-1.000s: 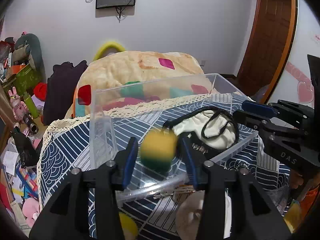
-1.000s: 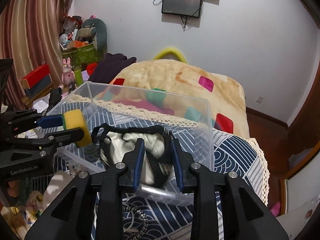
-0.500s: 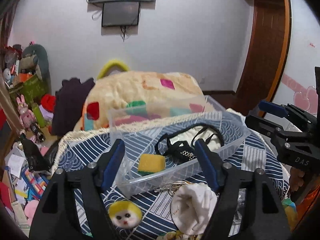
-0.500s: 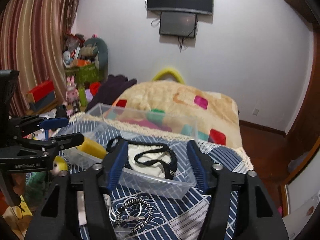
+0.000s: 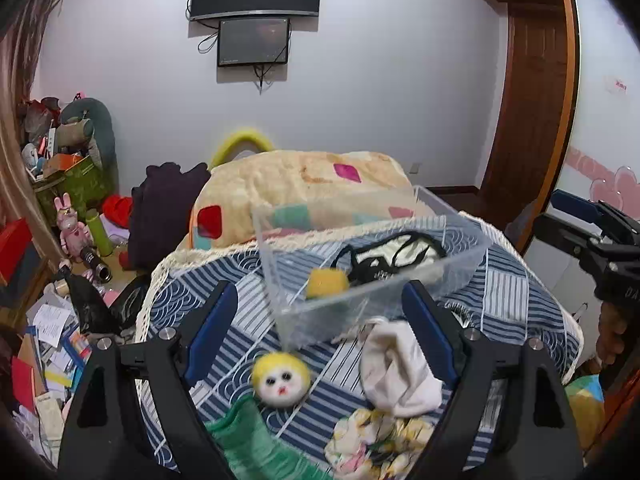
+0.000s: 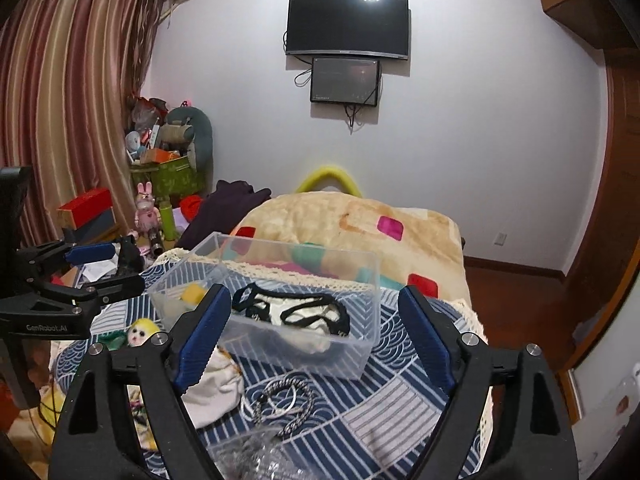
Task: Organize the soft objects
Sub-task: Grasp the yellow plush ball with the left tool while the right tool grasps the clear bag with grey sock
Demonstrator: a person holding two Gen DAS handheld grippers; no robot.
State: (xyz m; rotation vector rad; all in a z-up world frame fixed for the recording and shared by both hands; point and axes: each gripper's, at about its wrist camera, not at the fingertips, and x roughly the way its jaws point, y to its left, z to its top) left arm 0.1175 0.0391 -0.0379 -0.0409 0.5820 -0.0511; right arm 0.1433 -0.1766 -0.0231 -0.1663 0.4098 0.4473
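— Starting at the left: what do the left tongs [image 5: 320, 328] carry?

— Nothing; their jaws are spread wide above the blue patterned tabletop [image 5: 516, 292]. Just ahead of them lie a yellow-haired doll head [image 5: 281, 378] and a white sock [image 5: 398, 368].

— And the sponge?

— The yellow sponge [image 5: 326, 282] sits inside the clear plastic bin [image 5: 460, 268], at its left end, beside a cream garment with black straps [image 5: 394, 254].

— The right tongs [image 6: 316, 332]?

— Spread wide too, empty, hovering before the bin, with a coiled cord [image 6: 286, 400] on the cloth beneath.
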